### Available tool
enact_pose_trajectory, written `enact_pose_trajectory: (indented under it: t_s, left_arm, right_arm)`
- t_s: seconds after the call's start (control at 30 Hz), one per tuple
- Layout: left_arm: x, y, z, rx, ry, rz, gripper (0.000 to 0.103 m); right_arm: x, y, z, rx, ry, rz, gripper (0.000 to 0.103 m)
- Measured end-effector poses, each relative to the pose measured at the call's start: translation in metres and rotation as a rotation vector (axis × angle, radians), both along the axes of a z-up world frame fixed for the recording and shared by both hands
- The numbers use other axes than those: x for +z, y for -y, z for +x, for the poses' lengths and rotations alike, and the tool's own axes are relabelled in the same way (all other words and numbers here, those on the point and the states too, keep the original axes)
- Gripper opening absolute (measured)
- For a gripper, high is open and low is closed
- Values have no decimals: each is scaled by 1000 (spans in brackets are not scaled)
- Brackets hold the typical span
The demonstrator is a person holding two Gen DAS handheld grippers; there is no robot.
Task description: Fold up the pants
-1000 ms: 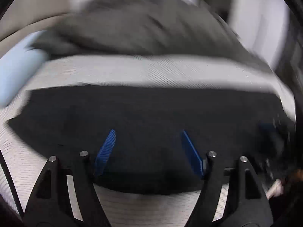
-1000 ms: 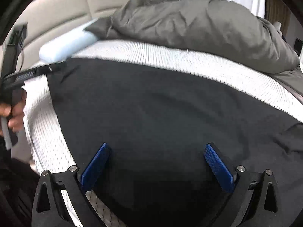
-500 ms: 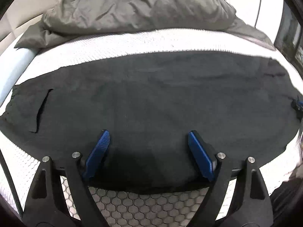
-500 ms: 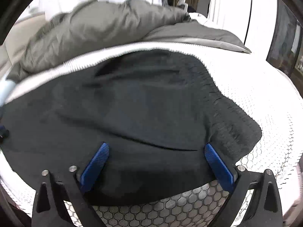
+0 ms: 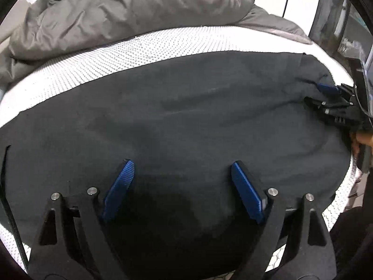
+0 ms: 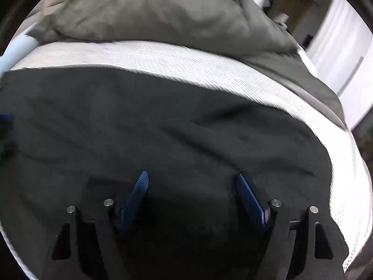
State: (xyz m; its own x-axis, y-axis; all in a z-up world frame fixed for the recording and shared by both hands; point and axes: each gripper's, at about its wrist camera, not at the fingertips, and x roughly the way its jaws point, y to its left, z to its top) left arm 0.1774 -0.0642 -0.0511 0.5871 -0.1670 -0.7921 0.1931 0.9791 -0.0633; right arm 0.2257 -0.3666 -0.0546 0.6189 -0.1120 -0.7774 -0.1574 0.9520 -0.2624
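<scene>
Spread flat beneath and ahead of both sets of fingers: pants [image 5: 186,116]. Left gripper [image 5: 180,165] and right gripper [image 6: 192,175] apart, gripping nothing. Risked pinching one layer only, dragging fabric crooked.

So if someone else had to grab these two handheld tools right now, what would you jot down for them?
Left gripper: fingers open, holding nothing, low over the near edge of the pants.
Right gripper: fingers open, also holding nothing, over the pants' right part.
The black pants lie spread across the white bed, lengthwise from left to right, fairly flat with a few wrinkles. A grey duvet is heaped behind them.
Done: pants laid out. I cannot tell whether a first fold is already made.
Left: grip an end or edge, fold over, then tidy.
</scene>
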Motion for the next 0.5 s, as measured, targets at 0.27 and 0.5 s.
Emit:
enact_pose_trajectory:
  t_s: [0.27,0.5]
  left_arm:
    - [-6,-5,1,-3,6,15,85]
    - [0,-9,3,32,6,29,85]
  right_arm:
    - [16,69,-7,-153,51,49,35]
    - [52,39,-7,-143,156,140,53]
